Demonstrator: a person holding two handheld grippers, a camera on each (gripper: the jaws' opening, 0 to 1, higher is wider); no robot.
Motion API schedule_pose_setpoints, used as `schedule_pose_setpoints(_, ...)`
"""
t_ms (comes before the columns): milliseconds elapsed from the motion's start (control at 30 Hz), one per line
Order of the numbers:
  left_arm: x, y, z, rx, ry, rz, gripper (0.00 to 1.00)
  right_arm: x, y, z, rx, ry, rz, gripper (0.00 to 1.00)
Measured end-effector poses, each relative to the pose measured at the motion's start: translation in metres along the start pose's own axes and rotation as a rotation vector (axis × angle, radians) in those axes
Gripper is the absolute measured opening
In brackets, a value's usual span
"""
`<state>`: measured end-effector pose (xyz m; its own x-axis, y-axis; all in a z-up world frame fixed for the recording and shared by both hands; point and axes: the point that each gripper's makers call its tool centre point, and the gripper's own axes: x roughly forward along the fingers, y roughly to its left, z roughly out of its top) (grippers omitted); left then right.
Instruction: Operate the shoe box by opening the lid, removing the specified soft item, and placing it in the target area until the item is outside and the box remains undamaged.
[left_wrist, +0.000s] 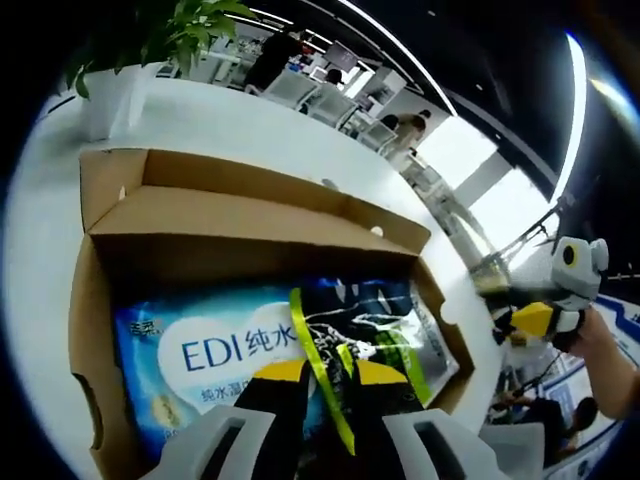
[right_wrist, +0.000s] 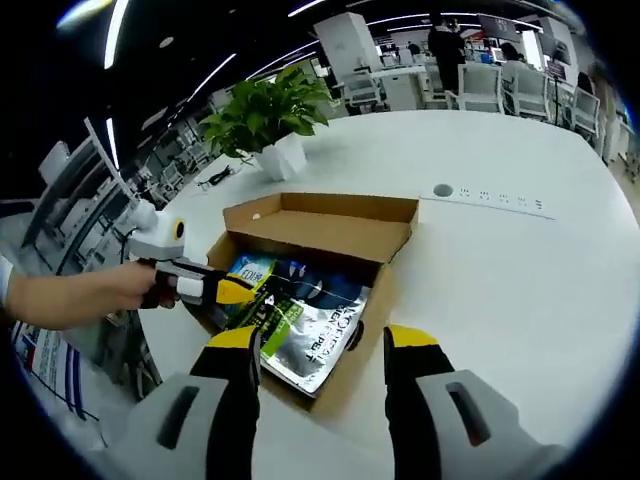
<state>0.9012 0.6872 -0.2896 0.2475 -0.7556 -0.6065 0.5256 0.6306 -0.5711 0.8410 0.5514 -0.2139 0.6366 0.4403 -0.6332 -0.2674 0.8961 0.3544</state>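
The left tongs (left_wrist: 320, 385), seemingly pinching the pack (left_wrist: 290, 350) in the open box (right_wrist: 330, 215), should lift it straight up clear of the walls, while the right tongs (right_wrist: 325, 355), spread, hover above the table (right_wrist: 520, 280).

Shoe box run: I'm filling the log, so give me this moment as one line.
shoe box: lid open | left gripper: shut on silver pouch, inside box | right gripper: open, above box | wipes pack: in box

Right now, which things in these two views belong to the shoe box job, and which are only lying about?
Belongs to the job:
open brown cardboard shoe box
blue-and-silver soft packet
left gripper, reaching into it
right gripper

Lying about:
green potted plant in white pot
white office chairs
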Motion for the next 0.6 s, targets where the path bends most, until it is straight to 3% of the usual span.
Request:
schedule_pose_setpoints(233,0.004,0.004,0.002,0.004,0.000,0.017,0.13,0.001,-0.009,-0.005,0.014,0.005,-0.005,0.46)
schedule_pose_setpoints(400,0.004,0.008,0.003,0.023,0.000,0.056,0.05,0.000,-0.009,-0.006,0.008,0.010,-0.004,0.46)
schedule_pose_setpoints(600,-0.001,0.012,0.006,0.007,-0.010,0.063,0.02,0.006,-0.001,-0.002,0.008,0.004,0.012,0.45)
